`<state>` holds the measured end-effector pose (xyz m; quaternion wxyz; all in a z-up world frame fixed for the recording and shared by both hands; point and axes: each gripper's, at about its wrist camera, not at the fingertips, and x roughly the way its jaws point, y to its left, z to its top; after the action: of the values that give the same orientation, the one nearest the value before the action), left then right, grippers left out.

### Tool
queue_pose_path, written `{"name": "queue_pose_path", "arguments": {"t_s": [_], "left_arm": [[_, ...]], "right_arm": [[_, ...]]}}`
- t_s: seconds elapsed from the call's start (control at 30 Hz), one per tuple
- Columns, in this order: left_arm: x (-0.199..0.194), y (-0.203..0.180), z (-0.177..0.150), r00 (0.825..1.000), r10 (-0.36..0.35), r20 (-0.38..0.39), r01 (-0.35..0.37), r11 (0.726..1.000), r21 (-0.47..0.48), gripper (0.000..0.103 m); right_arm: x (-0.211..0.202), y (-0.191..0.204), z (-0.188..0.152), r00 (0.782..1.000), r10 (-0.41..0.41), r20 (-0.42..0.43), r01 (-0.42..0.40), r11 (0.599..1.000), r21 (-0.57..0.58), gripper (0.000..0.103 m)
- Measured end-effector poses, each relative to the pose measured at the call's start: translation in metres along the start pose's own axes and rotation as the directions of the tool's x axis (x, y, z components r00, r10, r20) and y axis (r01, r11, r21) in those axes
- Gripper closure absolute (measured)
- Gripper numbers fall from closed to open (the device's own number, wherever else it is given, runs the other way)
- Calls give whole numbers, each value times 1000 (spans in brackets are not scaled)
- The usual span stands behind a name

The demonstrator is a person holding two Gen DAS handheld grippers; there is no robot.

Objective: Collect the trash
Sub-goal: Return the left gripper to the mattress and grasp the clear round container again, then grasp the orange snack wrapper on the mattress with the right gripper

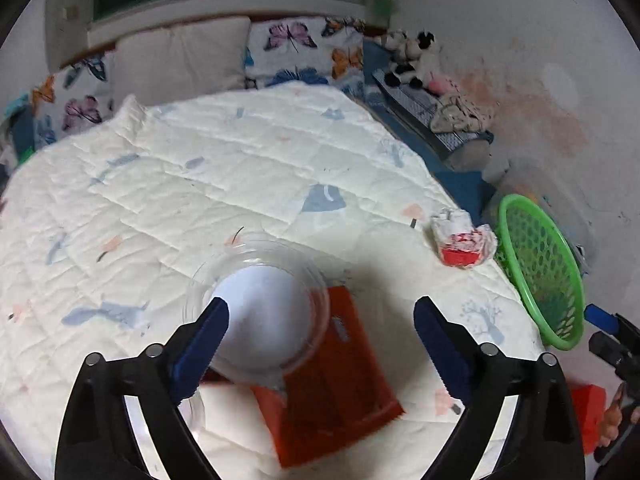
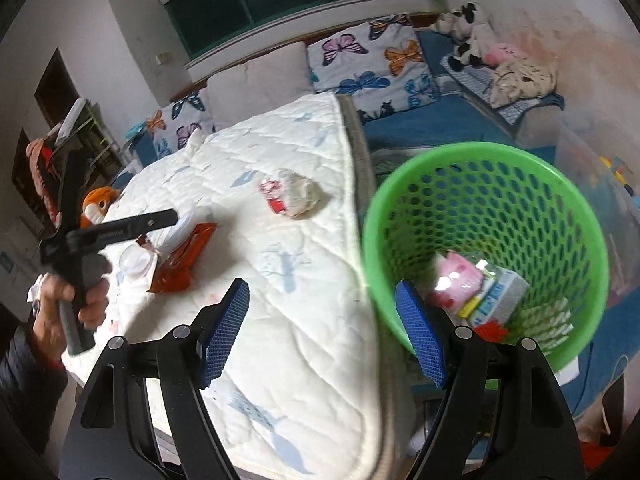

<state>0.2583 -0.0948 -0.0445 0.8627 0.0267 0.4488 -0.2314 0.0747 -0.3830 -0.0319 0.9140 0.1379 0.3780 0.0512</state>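
My left gripper is open just above a clear plastic cup lying on the white quilt, its left finger over the cup's rim. An orange-red wrapper lies under and beside the cup. A crumpled white and red wrapper lies near the quilt's right edge. My right gripper is open and empty, held over the bed edge next to the green mesh basket, which holds a pink packet and a carton. The cup, the orange wrapper and the crumpled wrapper also show in the right wrist view.
Butterfly pillows and a beige pillow lie at the head of the bed. Plush toys and folded clothes sit on a blue surface by the wall. An orange plush toy sits at the bed's far side.
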Motion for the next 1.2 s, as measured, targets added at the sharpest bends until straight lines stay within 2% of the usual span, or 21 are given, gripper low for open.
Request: {"name": "queue_pose_path", "arguments": {"t_s": [0.07,0.23,0.33,0.63,0.83,1.0,1.2], "left_arm": [[9,8,5,999,22,-24,-22,1000,-3,10],[33,25,13,995,14,-96,-16,1000,-19,9],[38,30,11,995,8,-100,-10,1000,-20,9],[32,34,10,998,-9,-58,8,1000,-24,8],[28,38,6,998,-12,-57,10,999,-35,7],[17,37,4,997,-75,-31,74,997,-22,7],[11,41,6,1000,-7,11,7,1000,-12,7]], "right_arm": [[6,6,0,1000,12,-8,-12,1000,-7,27],[21,21,4,999,35,-31,-35,999,-23,27],[30,32,5,998,47,-44,-49,998,-44,27],[49,73,0,996,63,-63,-73,984,-165,14],[60,88,-5,994,79,-76,-93,974,-206,7],[71,95,-9,992,87,-91,-105,970,-218,6],[80,104,-10,989,107,-106,-129,966,-225,6]]}}
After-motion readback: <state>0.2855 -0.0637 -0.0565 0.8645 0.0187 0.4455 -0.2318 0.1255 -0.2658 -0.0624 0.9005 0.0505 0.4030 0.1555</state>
